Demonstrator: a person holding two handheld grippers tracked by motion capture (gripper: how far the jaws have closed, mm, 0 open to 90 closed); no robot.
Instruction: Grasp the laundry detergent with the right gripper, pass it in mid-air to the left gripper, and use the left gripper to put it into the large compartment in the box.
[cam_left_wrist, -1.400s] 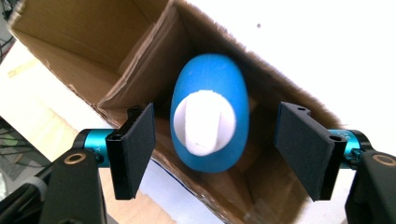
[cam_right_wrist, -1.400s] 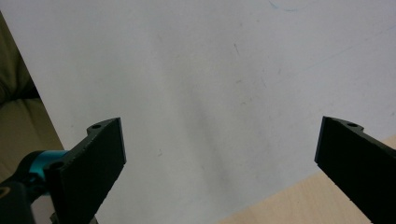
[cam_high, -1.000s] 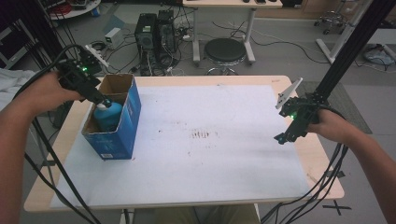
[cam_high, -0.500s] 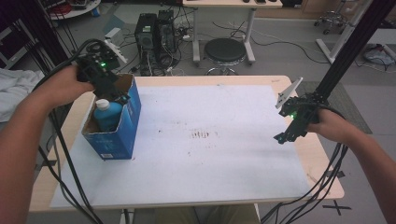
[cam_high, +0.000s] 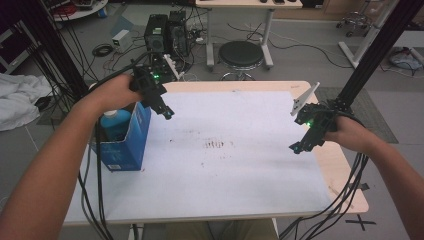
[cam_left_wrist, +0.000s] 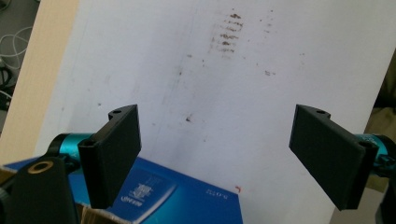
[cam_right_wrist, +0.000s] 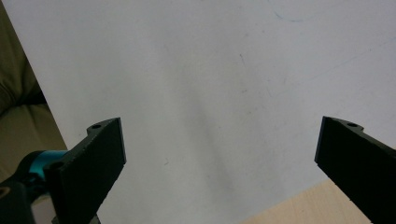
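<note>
A wooden table (cam_high: 345, 165) covered by a stained white paper sheet (cam_high: 235, 165) carries an open blue cardboard box (cam_high: 127, 142) at its left edge, a blue plastic bottle (cam_high: 114, 122) standing inside. The left gripper (cam_high: 167, 112) hovers just beside the box's far corner, jaws apart and empty. The right gripper (cam_high: 298, 146), well apart at the sheet's right edge, is likewise spread wide, holding nothing.

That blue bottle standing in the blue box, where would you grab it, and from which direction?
Probably by its neck, coming straight down from above. The blue bottle stands upright inside the blue box, whose walls hide its body, so the top is the part left free. The left tool, jaws open with nothing between them, hovers just right of the box.
</note>
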